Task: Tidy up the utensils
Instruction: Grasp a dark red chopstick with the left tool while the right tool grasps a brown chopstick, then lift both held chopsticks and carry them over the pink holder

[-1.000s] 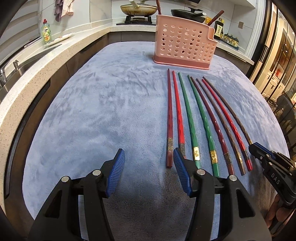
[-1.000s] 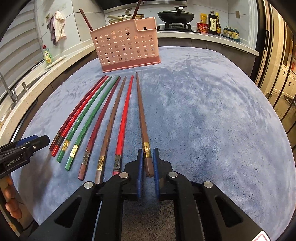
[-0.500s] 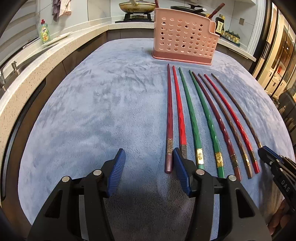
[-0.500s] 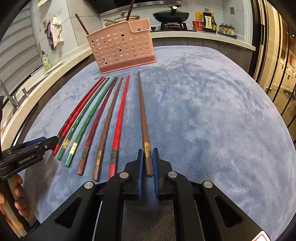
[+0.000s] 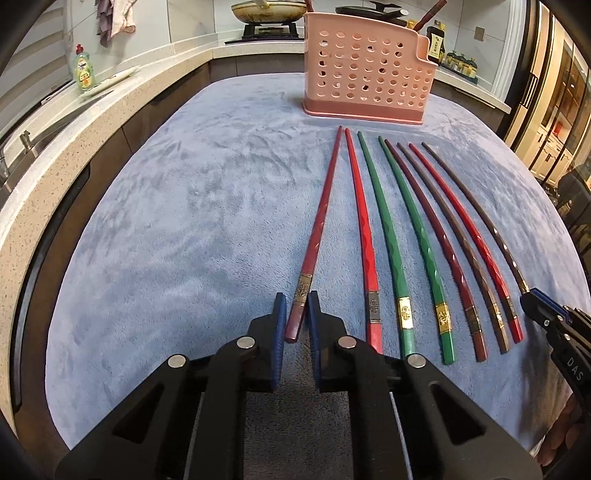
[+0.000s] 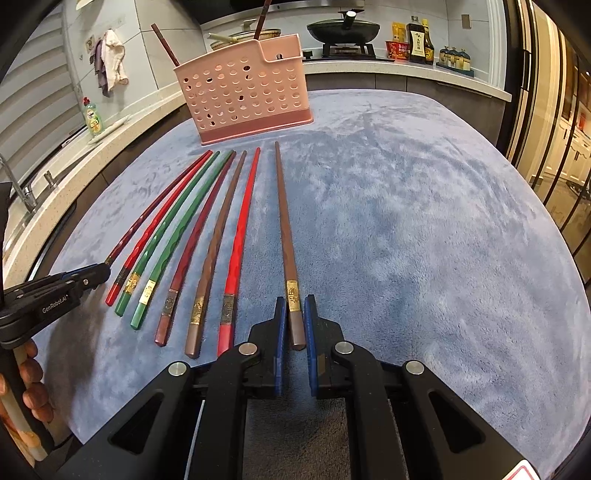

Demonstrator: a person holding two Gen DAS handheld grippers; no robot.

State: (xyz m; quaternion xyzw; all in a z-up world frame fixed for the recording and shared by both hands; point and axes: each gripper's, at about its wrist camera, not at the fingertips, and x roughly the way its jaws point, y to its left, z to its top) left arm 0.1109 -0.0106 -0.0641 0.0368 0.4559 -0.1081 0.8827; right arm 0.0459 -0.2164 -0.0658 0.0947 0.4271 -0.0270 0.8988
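Left gripper (image 5: 295, 314) clenched on a dark red chopstick (image 5: 320, 221); right gripper (image 6: 294, 317) clenched on a brown chopstick (image 6: 285, 236), both on blue cloth (image 6: 406, 221) before a pink utensil holder (image 6: 247, 88)

Plush matt blue cloth (image 5: 207, 229), glossy lacquered chopsticks (image 5: 391, 236), perforated pink plastic holder (image 5: 365, 70)

A blue cloth (image 5: 184, 221) is covering the table. A green soap bottle (image 5: 83, 69) is standing on the counter (image 5: 44, 155) at the left, and a rag (image 5: 118, 18) is hanging above it. On the stove, 1 black pan (image 6: 343, 27) is sitting beside a pale wok (image 5: 266, 9). 2 dark sauce bottles (image 6: 421, 42) are lining the back counter.
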